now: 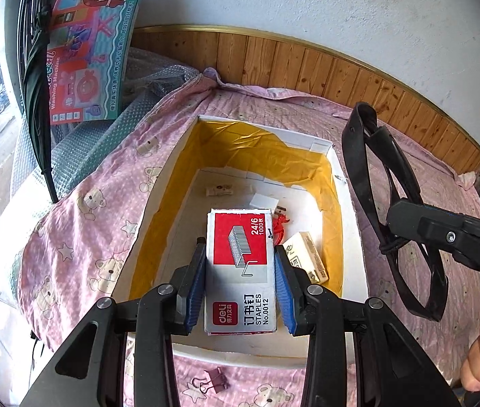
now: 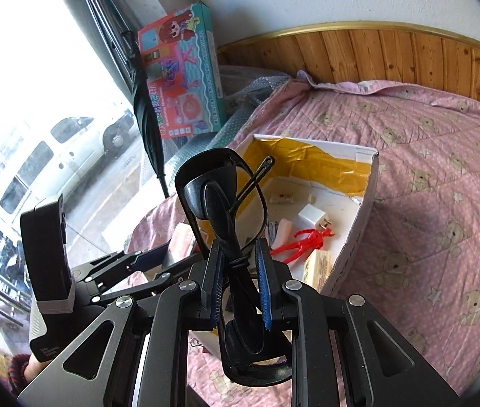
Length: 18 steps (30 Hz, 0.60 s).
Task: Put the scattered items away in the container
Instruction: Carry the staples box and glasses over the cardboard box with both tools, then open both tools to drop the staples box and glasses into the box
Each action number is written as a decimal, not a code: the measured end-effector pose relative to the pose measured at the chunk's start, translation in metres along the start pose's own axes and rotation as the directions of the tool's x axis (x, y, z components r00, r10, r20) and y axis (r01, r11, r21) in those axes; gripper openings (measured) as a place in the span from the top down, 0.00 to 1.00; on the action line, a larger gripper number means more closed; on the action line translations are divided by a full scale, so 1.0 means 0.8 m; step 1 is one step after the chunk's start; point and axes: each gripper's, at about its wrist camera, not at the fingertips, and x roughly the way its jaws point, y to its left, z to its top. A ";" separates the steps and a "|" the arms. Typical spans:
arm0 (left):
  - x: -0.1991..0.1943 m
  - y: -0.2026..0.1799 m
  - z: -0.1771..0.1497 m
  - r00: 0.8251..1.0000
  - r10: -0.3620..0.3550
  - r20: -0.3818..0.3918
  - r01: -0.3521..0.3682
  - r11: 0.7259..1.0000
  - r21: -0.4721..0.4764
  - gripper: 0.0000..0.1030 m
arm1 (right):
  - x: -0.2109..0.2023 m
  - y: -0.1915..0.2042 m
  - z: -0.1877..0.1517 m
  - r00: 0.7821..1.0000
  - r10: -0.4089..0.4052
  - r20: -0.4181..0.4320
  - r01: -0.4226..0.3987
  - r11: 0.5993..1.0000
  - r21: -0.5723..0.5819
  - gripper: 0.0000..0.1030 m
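A red-and-white staples box [image 1: 240,264] hangs over the open white cardboard container [image 1: 353,224] with yellow lining; my left gripper [image 1: 240,246] is shut on its two long sides. To the right, my right gripper [image 1: 406,218] is shut on a pair of black glasses [image 1: 375,183] held beside the container's right wall. In the right wrist view the glasses [image 2: 219,200] stand upright between the blue pads [image 2: 263,271] of that gripper [image 2: 238,244], above the container [image 2: 365,186]. A pink binder clip [image 1: 213,381] lies on the bedspread in front of the container.
Inside the container lie a white charger plug [image 2: 311,216], a red figure [image 2: 302,242], a tan small box [image 1: 307,257] and a small white item [image 1: 219,190]. A toy box [image 1: 90,51], black umbrella [image 1: 36,78] and bubble wrap [image 1: 138,108] sit left; wood panelling behind.
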 end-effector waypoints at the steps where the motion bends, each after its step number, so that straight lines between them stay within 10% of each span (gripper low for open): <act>1: 0.004 0.000 0.001 1.000 0.000 -0.005 0.000 1.000 -0.001 0.62 | 0.004 -0.003 0.004 1.000 -0.001 -0.003 0.001 1.000 0.005 0.82; 18: 0.041 -0.002 0.011 0.997 -0.051 -0.064 0.052 0.999 0.010 0.62 | 0.069 -0.059 0.049 0.997 0.021 -0.075 -0.010 0.990 0.140 0.82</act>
